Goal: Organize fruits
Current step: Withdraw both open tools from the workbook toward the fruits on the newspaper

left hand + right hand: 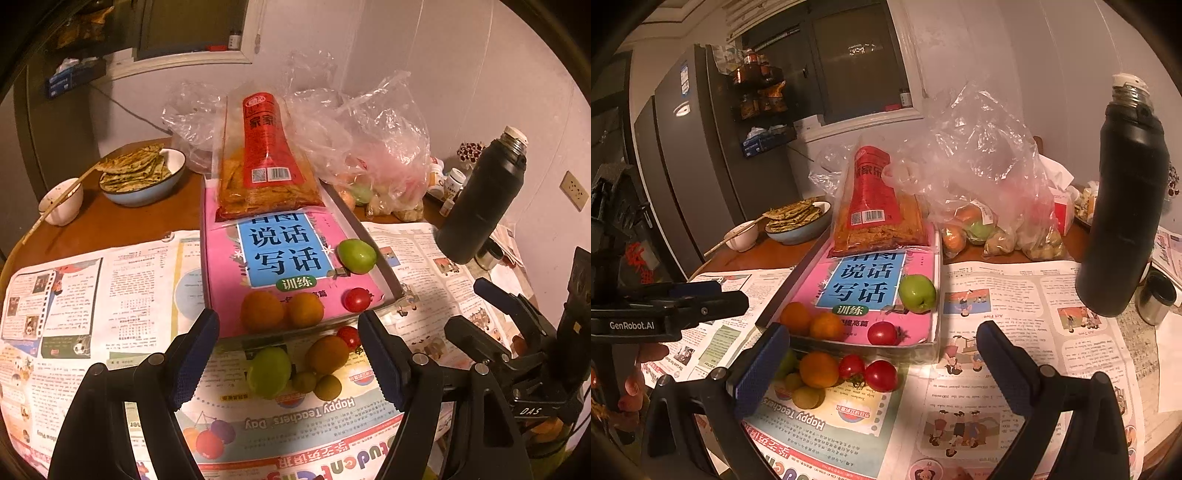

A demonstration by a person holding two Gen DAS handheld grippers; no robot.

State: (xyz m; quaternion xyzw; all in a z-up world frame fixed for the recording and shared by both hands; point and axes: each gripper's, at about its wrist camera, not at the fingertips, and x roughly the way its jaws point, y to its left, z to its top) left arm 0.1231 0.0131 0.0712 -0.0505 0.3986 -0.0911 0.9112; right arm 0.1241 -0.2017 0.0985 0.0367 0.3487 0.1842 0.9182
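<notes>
**Loose fruit by the tray's front edge, both grippers spread**

Your left gripper and right gripper are both spread wide and hold nothing. Each hangs over the newspaper, pointing at the loose pile just in front of the tray.

In the tray, on the pink book, sit two oranges, a green fruit and a tomato. Outside it lie a bigger green fruit, an orange, two tomatoes and a few small yellow-green fruits, most touching one another.

The risks, as I judge them:
- The pile is tight, so closing on one piece may nudge its neighbours and set them rolling across the paper.
- The tomatoes look soft; squeeze hard and you may split one.
- The book's cover looks slick, so a dropped fruit may roll.
- Your grippers sit near each other; reaching for the same pile could make them collide.
- The flask stands to your right; a wide swing could tip it.
</notes>
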